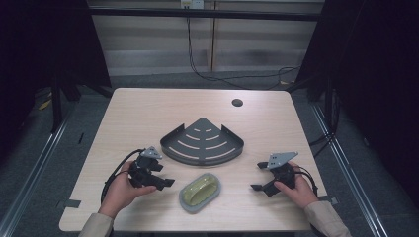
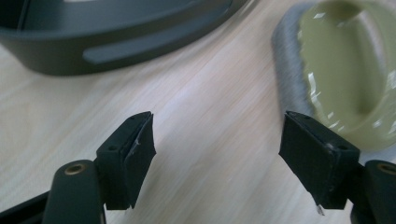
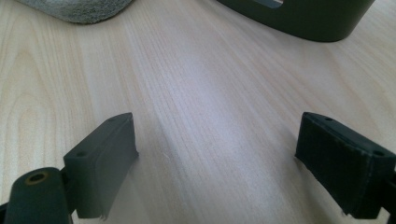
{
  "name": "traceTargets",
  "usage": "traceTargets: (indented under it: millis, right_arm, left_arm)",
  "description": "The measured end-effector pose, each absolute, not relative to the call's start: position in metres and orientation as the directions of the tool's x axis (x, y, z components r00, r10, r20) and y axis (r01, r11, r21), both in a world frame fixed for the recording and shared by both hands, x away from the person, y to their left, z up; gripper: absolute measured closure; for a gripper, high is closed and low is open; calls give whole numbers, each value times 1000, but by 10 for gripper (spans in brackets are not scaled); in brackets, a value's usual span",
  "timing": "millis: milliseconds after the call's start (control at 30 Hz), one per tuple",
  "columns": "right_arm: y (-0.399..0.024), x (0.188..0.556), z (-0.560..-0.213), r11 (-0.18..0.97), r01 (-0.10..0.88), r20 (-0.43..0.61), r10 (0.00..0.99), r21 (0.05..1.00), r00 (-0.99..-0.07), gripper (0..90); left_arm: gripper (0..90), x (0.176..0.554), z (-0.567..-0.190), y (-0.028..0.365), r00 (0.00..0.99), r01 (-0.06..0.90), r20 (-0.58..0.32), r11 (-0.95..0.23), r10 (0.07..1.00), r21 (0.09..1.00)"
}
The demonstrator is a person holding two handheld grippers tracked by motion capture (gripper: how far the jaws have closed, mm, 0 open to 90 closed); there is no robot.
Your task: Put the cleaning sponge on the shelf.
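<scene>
A dark grey corner shelf (image 1: 202,143) lies flat at the table's middle, its curved wall (image 2: 116,44) toward me. In front of it sits a grey oval scrubber with a yellow-green handle (image 1: 200,192). My left gripper (image 1: 165,175) rests on the table just left of the scrubber (image 2: 345,70), jaws wide open and empty. My right gripper (image 1: 258,176) rests on the table to the scrubber's right, also open with bare wood between its jaws. The right gripper view shows the scrubber's grey edge (image 3: 79,9) at top left and the shelf wall (image 3: 303,18) at top right.
The light wooden table (image 1: 138,113) has a round cable hole (image 1: 237,102) at the back right. Black cables (image 1: 217,74) run along the floor behind the table. Dark stands flank both sides.
</scene>
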State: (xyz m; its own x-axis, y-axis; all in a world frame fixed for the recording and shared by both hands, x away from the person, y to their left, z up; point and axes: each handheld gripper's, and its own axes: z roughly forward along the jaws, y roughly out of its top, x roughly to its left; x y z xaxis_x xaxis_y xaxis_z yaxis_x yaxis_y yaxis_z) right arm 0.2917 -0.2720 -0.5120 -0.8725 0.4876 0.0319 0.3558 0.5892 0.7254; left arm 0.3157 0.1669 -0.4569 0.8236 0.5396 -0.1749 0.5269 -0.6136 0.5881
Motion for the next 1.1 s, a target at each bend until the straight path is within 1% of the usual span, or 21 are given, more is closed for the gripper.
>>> traceTargets:
  millis: [233,367,433,700,833,1100]
  right_arm:
    - [-272,292,-512,588,357,34,488,725,-872,116]
    - [-272,291,-512,587,358,34,490,726,-871,116]
    - [-272,291,-512,587,360,35,491,725,-870,116]
    - [-272,291,-512,586,362,35,494,725,-869,116]
    - [-272,291,-512,586,362,35,493,725,-869,116]
    - [-272,291,-512,586,362,35,494,725,-869,116]
  left_arm:
    - [278,318,-431,140,841,510,-151,-665,520,546]
    - [289,318,-426,132,845,505,-156,-670,511,545]
    - [299,318,-422,125,846,513,-160,-693,509,507]
    - [308,317,-413,109,846,524,-176,-722,504,451]
    - [317,316,-409,95,858,509,-176,-756,482,411]
    - [330,313,-406,77,872,488,-192,-782,450,387]
